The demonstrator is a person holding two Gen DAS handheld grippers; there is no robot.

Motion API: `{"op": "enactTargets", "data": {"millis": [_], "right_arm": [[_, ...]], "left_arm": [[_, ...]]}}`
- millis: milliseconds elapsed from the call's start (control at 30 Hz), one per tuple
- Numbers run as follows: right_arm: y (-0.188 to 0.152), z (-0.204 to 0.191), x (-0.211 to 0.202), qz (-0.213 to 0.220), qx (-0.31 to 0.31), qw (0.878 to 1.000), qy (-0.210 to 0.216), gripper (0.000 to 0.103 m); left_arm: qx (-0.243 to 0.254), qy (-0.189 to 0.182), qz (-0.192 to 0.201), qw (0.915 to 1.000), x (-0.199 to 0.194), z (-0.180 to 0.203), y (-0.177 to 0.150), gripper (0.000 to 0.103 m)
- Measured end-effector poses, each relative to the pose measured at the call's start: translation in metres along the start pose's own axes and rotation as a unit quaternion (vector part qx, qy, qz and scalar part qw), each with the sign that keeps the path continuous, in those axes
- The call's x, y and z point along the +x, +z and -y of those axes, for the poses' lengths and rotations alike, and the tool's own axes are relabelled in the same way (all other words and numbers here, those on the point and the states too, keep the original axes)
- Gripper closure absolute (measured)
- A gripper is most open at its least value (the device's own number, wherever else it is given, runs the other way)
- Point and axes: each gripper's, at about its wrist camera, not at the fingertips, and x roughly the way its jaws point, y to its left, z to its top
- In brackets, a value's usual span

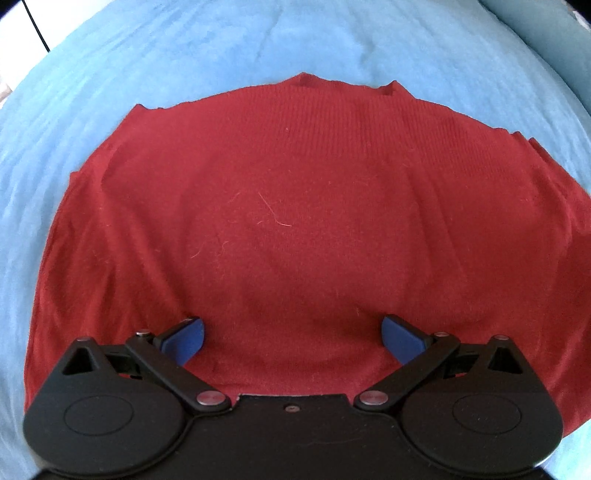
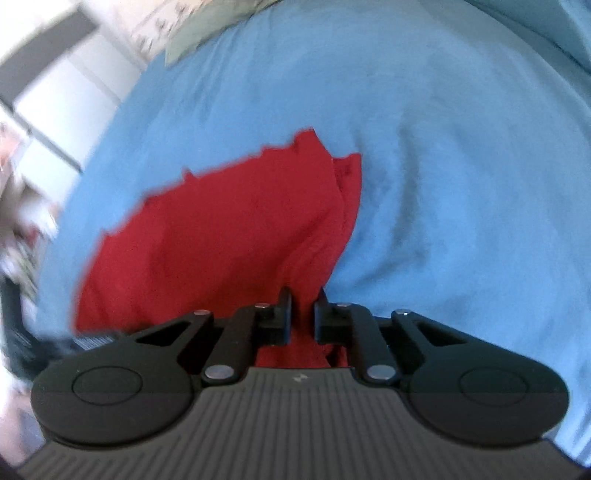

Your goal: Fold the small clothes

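A dark red knitted garment [image 1: 295, 206] lies spread flat on a light blue sheet [image 1: 110, 92], its far edge jagged with a small collar notch. My left gripper [image 1: 293, 338] hovers over the near part of the red cloth, its blue pads far apart and nothing between them. In the right wrist view the same red garment [image 2: 229, 229] runs from the left up to the gripper. My right gripper [image 2: 303, 310] has its fingers drawn close together, pinching a bunched fold at the garment's right edge, which rises in a ridge toward the jaws.
The blue sheet [image 2: 461, 166] covers the whole surface around the garment, with soft wrinkles. In the right wrist view, pale cabinet fronts [image 2: 48, 92] and blurred clutter [image 2: 18, 221] stand beyond the sheet's left edge. A patterned cloth [image 2: 177, 26] lies at the top.
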Motion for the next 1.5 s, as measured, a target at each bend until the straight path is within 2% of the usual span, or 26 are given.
{"op": "enactTargets", "data": {"millis": [100, 133, 267, 400, 467, 567, 633, 700, 733, 767, 867, 933, 967, 1100, 1167, 1267, 1400, 1433, 1500], "right_arm": [[0.014, -0.041, -0.021, 0.014, -0.006, 0.999, 0.040, 0.078], [0.018, -0.060, -0.025, 0.016, -0.016, 0.998, 0.051, 0.078], [0.024, -0.149, -0.018, 0.005, -0.064, 0.993, 0.094, 0.078], [-0.006, -0.256, 0.034, -0.043, -0.152, 0.981, 0.113, 0.078], [-0.040, -0.303, 0.078, -0.070, -0.197, 0.972, 0.108, 0.078], [-0.091, -0.342, 0.142, -0.088, -0.250, 0.962, 0.065, 0.078], [-0.114, -0.352, 0.167, -0.087, -0.278, 0.956, 0.036, 0.076], [-0.126, -0.356, 0.164, -0.064, -0.299, 0.952, 0.030, 0.065], [-0.126, -0.361, 0.158, -0.058, -0.310, 0.948, 0.037, 0.048], [-0.125, -0.364, 0.146, -0.047, -0.319, 0.945, 0.050, 0.035], [-0.115, -0.360, 0.100, 0.007, -0.337, 0.937, 0.089, 0.027], [-0.107, -0.346, 0.064, 0.045, -0.338, 0.936, 0.089, 0.016], [-0.106, -0.340, 0.055, 0.052, -0.341, 0.935, 0.080, 0.014], [-0.114, -0.303, 0.054, 0.027, -0.355, 0.934, 0.032, 0.015], [-0.125, -0.292, 0.072, 0.009, -0.361, 0.932, 0.014, 0.019], [-0.139, -0.285, 0.097, 0.002, -0.384, 0.923, -0.003, 0.031], [-0.139, -0.275, 0.123, -0.019, -0.373, 0.928, 0.012, 0.045], [-0.140, -0.278, 0.122, -0.025, -0.367, 0.930, 0.030, 0.055], [-0.145, -0.290, 0.112, -0.030, -0.373, 0.925, 0.064, 0.057]], "left_arm": [[0.008, -0.028, -0.008, 0.9995, -0.006, -0.013, 0.004, 0.001], [0.012, -0.034, -0.005, 0.9994, -0.011, -0.020, 0.003, 0.005], [0.025, -0.017, 0.031, 0.9991, -0.043, -0.069, -0.009, 0.006], [0.025, -0.002, 0.057, 0.9981, -0.061, -0.132, -0.033, 0.006], [0.023, 0.001, 0.060, 0.9979, -0.060, -0.155, -0.047, 0.006], [0.018, 0.001, 0.060, 0.9980, -0.052, -0.185, -0.071, 0.006], [0.008, -0.010, 0.052, 0.9985, -0.044, -0.201, -0.086, 0.006], [-0.003, -0.024, 0.051, 0.9984, -0.042, -0.212, -0.096, 0.006], [-0.007, -0.032, 0.052, 0.9981, -0.042, -0.216, -0.100, 0.006], [-0.008, -0.036, 0.053, 0.9979, -0.043, -0.218, -0.101, 0.006], [-0.005, -0.040, 0.059, 0.9974, -0.050, -0.227, -0.101, 0.006], [-0.004, -0.044, 0.068, 0.9967, -0.059, -0.230, -0.102, 0.006], [-0.004, -0.048, 0.073, 0.9962, -0.063, -0.233, -0.100, 0.006], [0.001, -0.056, 0.079, 0.9953, -0.069, -0.232, -0.097, 0.006], [0.003, -0.057, 0.080, 0.9952, -0.068, -0.231, -0.094, 0.006], [0.005, -0.053, 0.083, 0.9951, -0.068, -0.234, -0.095, 0.006], [-0.010, -0.049, 0.088, 0.9949, -0.069, -0.246, -0.092, 0.006], [-0.017, -0.048, 0.088, 0.9948, -0.073, -0.251, -0.093, 0.006], [-0.036, -0.044, 0.090, 0.9943, -0.078, -0.260, -0.092, 0.006]]}}
